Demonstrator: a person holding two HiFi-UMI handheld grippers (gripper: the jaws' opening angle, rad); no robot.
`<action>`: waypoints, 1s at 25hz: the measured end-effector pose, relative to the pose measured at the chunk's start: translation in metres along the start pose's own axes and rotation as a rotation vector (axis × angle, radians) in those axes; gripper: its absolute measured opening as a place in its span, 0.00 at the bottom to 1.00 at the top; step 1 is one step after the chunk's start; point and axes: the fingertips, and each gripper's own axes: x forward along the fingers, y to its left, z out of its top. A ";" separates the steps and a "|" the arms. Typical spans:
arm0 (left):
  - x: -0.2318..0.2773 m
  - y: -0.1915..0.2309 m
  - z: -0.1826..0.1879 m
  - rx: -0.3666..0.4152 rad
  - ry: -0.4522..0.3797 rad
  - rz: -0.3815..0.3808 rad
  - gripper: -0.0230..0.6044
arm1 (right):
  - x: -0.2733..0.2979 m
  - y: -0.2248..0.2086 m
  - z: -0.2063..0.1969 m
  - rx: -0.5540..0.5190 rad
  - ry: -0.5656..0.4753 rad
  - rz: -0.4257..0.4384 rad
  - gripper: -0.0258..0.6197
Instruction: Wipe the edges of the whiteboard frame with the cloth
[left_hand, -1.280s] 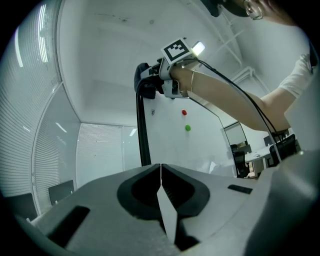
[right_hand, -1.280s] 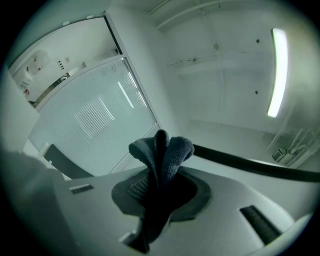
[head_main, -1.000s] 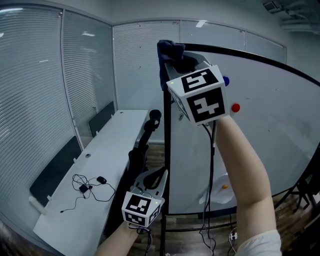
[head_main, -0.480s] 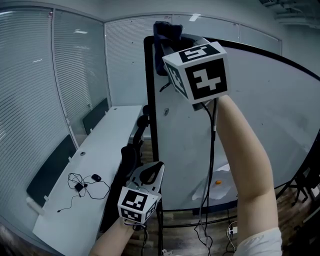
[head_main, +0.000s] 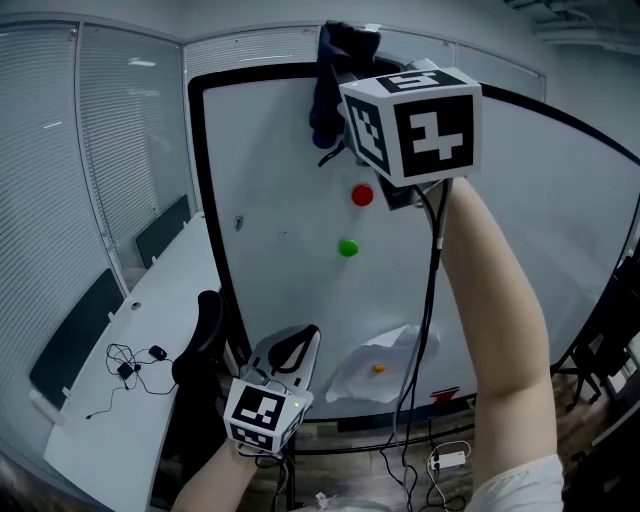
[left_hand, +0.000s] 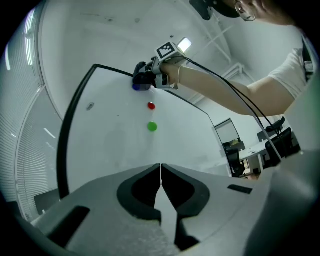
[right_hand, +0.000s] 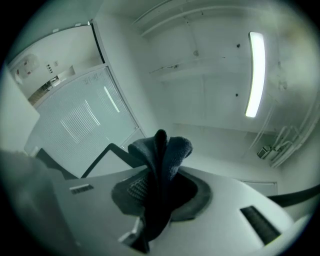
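The whiteboard (head_main: 290, 270) stands before me with a black frame (head_main: 205, 200) round it. My right gripper (head_main: 345, 75) is raised to the top edge of the frame, shut on a dark blue cloth (head_main: 335, 70) that drapes over that edge. In the right gripper view the cloth (right_hand: 160, 170) is pinched between the jaws, with the frame (right_hand: 107, 150) just behind. Low down, my left gripper (head_main: 290, 350) is shut and holds nothing, pointing at the board. In the left gripper view the frame (left_hand: 62, 145) curves up the left, and the cloth (left_hand: 142, 80) shows far off.
A red magnet (head_main: 362, 196) and a green magnet (head_main: 347, 247) stick to the board. A crumpled white plastic sheet (head_main: 375, 365) lies at the board's bottom ledge. A long white table (head_main: 100, 400) with a tangled cable (head_main: 125, 365) runs along the left. Cables lie on the floor.
The right gripper with the cloth has slid rightward along the top edge, away from the left corner. My view has turned, so more of the board's face shows. The left gripper has stayed low.
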 end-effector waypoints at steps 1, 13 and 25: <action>0.009 -0.009 0.000 -0.002 0.000 0.002 0.07 | -0.004 -0.009 -0.004 0.006 0.001 0.007 0.14; 0.101 -0.125 0.007 -0.006 0.005 0.064 0.07 | -0.067 -0.130 -0.040 0.011 -0.001 0.012 0.14; 0.166 -0.225 0.008 -0.091 0.024 0.040 0.07 | -0.114 -0.217 -0.085 0.043 0.039 0.003 0.14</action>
